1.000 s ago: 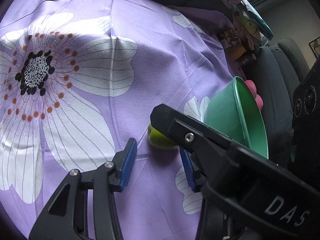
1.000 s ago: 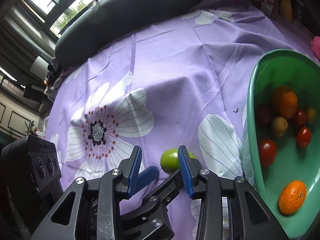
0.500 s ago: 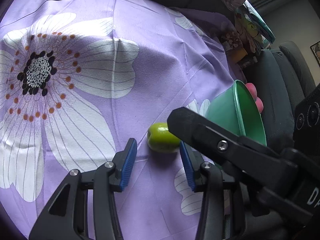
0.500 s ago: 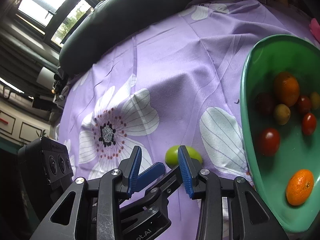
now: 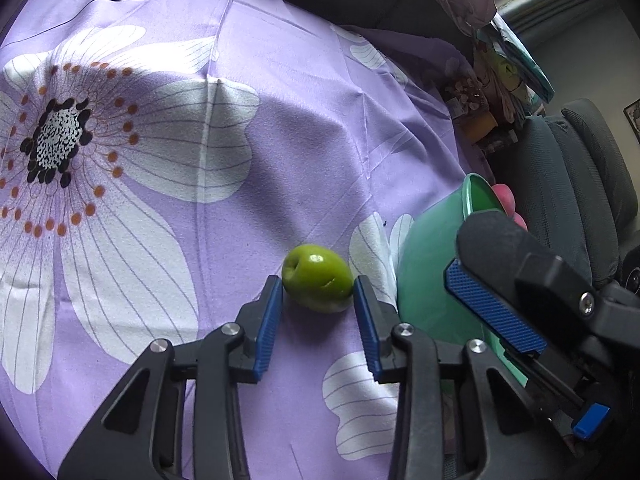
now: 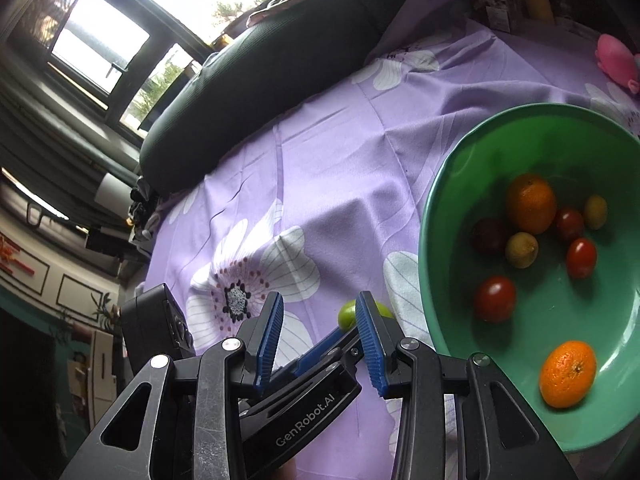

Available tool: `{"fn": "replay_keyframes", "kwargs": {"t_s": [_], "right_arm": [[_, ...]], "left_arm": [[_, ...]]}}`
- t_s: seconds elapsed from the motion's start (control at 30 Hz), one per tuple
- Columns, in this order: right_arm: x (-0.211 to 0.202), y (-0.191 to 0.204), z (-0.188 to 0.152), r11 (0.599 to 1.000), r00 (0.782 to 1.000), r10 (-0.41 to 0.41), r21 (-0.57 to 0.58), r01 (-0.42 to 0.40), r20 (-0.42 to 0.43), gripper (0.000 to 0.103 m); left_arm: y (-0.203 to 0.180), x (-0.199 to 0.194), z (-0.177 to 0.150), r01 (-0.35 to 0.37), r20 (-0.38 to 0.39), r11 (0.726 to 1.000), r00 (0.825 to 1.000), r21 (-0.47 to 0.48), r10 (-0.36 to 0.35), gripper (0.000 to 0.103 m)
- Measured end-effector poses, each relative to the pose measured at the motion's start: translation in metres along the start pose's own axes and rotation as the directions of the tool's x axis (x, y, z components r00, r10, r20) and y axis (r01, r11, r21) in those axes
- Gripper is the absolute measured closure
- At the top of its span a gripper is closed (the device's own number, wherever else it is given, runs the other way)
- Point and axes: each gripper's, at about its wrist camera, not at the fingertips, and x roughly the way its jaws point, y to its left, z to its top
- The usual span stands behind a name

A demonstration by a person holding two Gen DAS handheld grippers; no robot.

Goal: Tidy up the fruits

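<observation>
A green apple-like fruit [image 5: 318, 283] lies on the purple flowered cloth [image 5: 248, 128], just left of a green bowl [image 5: 428, 272]. My left gripper [image 5: 318, 320] is open, its blue-padded fingertips on either side of the fruit's near end. In the right wrist view the bowl [image 6: 452, 168] holds two oranges [image 6: 531, 203], several red tomatoes [image 6: 494, 298] and small yellowish fruits [image 6: 521, 249]. My right gripper [image 6: 320, 340] is open and empty, raised above the left gripper; the green fruit [image 6: 347, 315] peeks out between its fingers.
A dark cushion [image 6: 260, 80] runs along the far edge of the cloth. A pink toy [image 6: 614, 58] and cluttered items [image 5: 476, 116] sit beyond the bowl. A dark chair [image 5: 576, 184] stands at the right.
The right gripper has lifted and drawn back to the right, uncovering the fruit. The left gripper has moved forward, so its fingertips now flank the fruit.
</observation>
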Motion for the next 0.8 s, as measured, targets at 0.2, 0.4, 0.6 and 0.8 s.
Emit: {"fn": "replay_keyframes", "kwargs": {"t_s": [0.2,0.4,0.6,0.8], "right_arm": [[-0.004,-0.005,0.001,1.000,1.000,-0.003,0.008,0.003,0.010,0.062],[-0.011,-0.010,0.000,1.000,1.000,0.005,0.011,-0.005,0.024,0.062],[-0.027,-0.020,0.002,0.999,0.997,0.003,0.041,-0.005,0.071,0.062],[-0.067,-0.032,0.001,0.997,0.980,-0.012,0.077,-0.004,0.198,0.062]], "left_arm": [[-0.003,0.001,0.000,-0.012,0.015,1.000,1.000,0.006,0.012,0.067],[-0.014,0.013,0.005,-0.063,0.029,0.998,0.998,0.023,0.062,0.067],[-0.034,-0.008,0.001,-0.105,0.134,0.990,0.987,0.092,0.093,0.068],[-0.072,-0.059,-0.008,-0.122,0.339,0.969,0.940,0.213,0.044,0.070]]}}
